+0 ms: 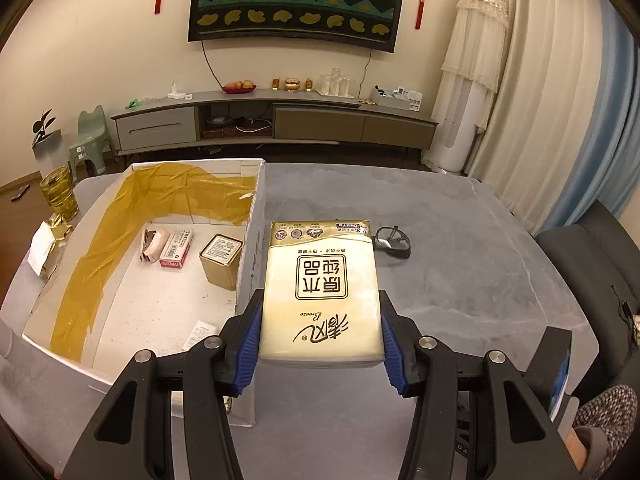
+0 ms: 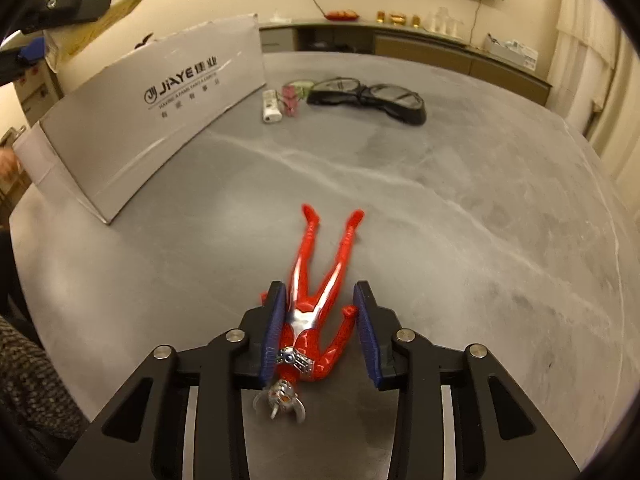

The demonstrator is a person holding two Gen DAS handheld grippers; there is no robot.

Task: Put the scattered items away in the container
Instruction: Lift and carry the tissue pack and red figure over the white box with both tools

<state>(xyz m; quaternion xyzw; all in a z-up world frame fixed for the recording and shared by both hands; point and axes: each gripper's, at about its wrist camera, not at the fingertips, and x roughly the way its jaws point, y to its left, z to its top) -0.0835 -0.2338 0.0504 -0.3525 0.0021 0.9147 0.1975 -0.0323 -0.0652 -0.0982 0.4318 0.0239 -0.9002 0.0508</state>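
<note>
My left gripper (image 1: 320,344) is shut on a cream and gold tissue pack (image 1: 320,292), with a blue pad pressed on each long side. The pack hangs just right of the open white cardboard box (image 1: 250,240). In the right wrist view the same pack (image 2: 92,20) hangs high above the box (image 2: 140,120). My right gripper (image 2: 320,296) is open and low over the table. A red and silver toy figure (image 2: 320,280) lies face up between its fingers, head toward me. The right pad stands apart from the figure.
Inside the box lie a gold tin (image 1: 220,254), a red and white carton (image 1: 176,250) and a paper slip. Dark goggles (image 2: 368,98), a small white item (image 2: 271,106) and a pink item (image 2: 291,98) lie on the grey table. A foil bag (image 1: 48,244) and a glass jar (image 1: 60,194) stand left of the box.
</note>
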